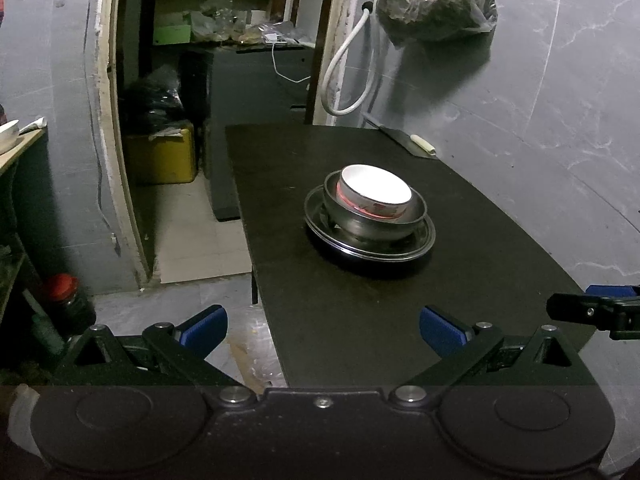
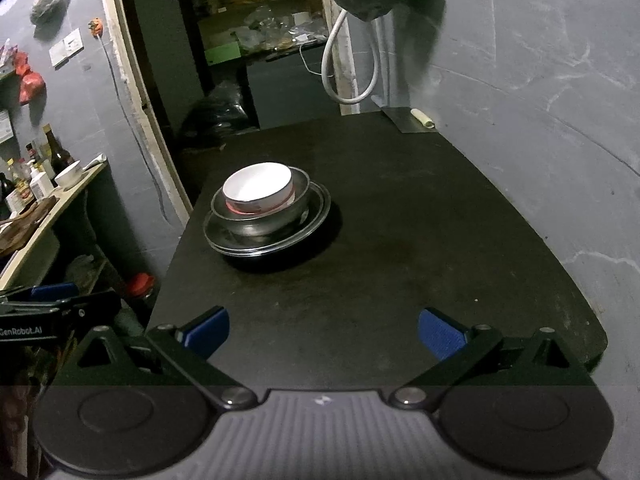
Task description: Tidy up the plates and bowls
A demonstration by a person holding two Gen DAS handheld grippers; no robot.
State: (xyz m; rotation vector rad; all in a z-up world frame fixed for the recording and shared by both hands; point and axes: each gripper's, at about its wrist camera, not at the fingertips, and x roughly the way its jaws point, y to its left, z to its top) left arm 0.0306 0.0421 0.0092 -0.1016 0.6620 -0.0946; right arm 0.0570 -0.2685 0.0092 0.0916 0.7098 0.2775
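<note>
Two grippers: both hang over the near end of the black table (image 2: 400,240), holding nothing
Left gripper (image 1: 323,330): blue pads spread wide
Right gripper (image 2: 323,330): pads just as wide apart
Stack: white bowl (image 2: 258,188) with a red band sits in a steel bowl (image 2: 260,220), on steel plates (image 2: 316,216), mid-table, well apart from both grippers
Far corner: cleaver (image 2: 404,118) lying flat by the wall
</note>
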